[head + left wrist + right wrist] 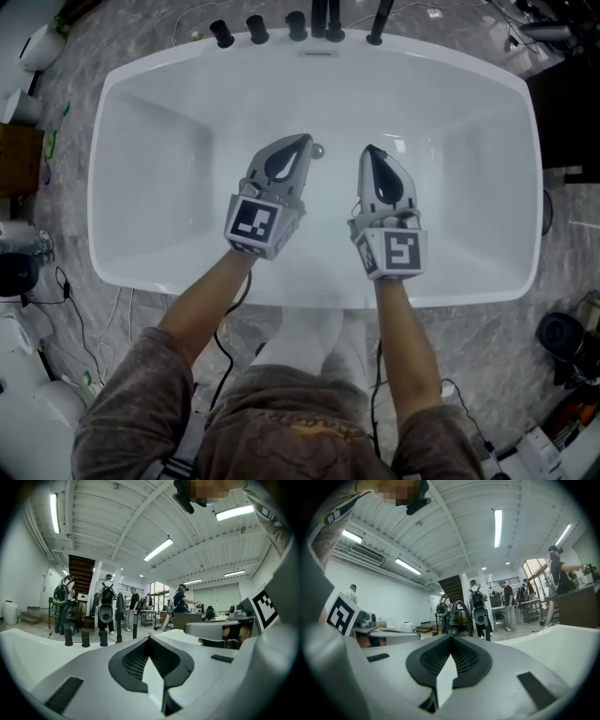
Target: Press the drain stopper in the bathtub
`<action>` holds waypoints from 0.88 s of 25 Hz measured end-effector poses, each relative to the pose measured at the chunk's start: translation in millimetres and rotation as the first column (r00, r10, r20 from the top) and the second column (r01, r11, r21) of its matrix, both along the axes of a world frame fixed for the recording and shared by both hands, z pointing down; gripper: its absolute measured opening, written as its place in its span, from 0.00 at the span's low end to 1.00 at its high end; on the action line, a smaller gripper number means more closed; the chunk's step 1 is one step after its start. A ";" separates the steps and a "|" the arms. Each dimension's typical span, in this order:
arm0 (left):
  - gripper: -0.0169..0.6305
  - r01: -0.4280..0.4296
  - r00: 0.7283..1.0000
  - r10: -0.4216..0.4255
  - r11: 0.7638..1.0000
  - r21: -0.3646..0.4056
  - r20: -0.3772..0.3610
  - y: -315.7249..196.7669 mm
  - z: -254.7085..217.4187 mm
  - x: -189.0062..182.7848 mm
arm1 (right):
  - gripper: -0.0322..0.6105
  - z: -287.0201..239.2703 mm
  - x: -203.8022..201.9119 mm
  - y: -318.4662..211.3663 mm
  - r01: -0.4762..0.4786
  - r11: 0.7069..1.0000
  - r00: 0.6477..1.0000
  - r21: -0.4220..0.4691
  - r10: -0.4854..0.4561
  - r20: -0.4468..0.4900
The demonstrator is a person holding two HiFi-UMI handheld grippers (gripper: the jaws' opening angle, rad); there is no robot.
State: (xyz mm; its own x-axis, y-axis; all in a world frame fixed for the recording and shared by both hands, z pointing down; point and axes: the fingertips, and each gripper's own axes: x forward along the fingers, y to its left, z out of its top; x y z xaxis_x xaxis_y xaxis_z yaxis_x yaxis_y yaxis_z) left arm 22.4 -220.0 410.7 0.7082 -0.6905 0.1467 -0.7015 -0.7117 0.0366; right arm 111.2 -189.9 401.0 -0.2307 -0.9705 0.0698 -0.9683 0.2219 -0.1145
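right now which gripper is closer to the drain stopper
The left gripper: its tip is just beside the drain stopper, while the right gripper is farther off on the stopper's other side.

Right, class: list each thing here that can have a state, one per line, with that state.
Left gripper: shut, empty.
Right gripper: shut, empty.
Bathtub: no water in it.
Drain stopper: half hidden by the left gripper; up or down unclear.
Taps: no water running.

Bright, even light from ceiling tube lights (158,549); soft glare on the white bathtub (141,122); both gripper views bulge at dark, vignetted edges.
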 end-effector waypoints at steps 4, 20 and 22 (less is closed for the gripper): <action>0.03 0.011 1.000 -0.011 1.000 -0.005 -0.001 -7.6 34.5 1.1 | 0.05 37.2 -1.0 -8.0 0.013 1.000 1.000 -0.008 -0.013 0.002; 0.03 0.038 0.999 -0.037 0.999 0.018 -0.037 -47.4 151.6 14.4 | 0.05 151.6 13.6 -49.7 0.015 1.000 0.999 0.018 -0.015 0.029; 0.03 0.040 0.998 -0.038 0.999 0.028 -0.041 -51.4 163.1 19.1 | 0.05 164.6 18.3 -53.9 0.018 1.000 1.000 0.019 -0.019 0.026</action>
State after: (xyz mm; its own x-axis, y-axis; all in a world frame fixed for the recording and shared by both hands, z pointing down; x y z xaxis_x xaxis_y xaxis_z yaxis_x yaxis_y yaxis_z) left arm 41.4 -271.4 573.8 0.6856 -0.7213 0.0982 -0.7271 -0.6850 0.0448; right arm 129.5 -243.8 565.6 -0.2500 -0.9672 0.0453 -0.9608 0.2420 -0.1350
